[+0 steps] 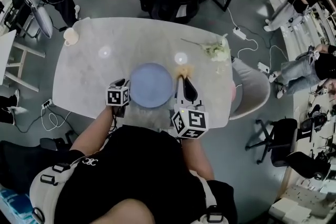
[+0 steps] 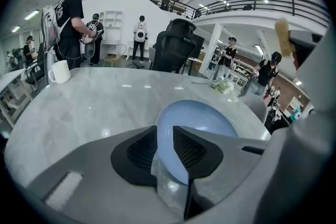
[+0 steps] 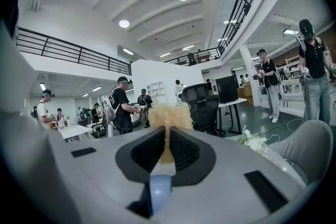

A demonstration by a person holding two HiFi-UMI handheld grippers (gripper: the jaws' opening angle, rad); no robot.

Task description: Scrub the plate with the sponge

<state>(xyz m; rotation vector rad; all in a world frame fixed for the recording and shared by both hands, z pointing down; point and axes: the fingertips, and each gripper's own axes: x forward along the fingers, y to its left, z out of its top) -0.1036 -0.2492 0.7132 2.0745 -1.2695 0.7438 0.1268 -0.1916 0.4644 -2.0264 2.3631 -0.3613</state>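
Item 1: round pale-blue plate [image 1: 151,85] [image 2: 202,120], smooth, glossy, unmarked. It sits at the near middle of the table, and I cannot tell whether it lies flat or is lifted.

Item 2: fuzzy tan-yellow sponge [image 1: 183,71] [image 3: 169,114] [image 2: 283,36], ragged at the top, just beside the plate's far right rim. I cannot tell if the two touch.

Item 3: my left hand-held gripper [image 1: 124,84] [image 2: 165,136], jaws pinching the plate's near left rim.

Item 4: my right hand-held gripper [image 1: 185,80] [image 3: 167,136], jaws pressed on the sponge's lower part, with its tuft standing clear above them.

Item 5: pale grey marble-look table [image 1: 100,68] with rounded corners.

Item 6: white mug [image 1: 70,36] [image 2: 59,71] at the far left corner.

Item 7: pale green-white flower bunch [image 1: 216,50] at the far right.

Markings: I read only the black-and-white squares on each gripper's cube. Other print is too small to read.
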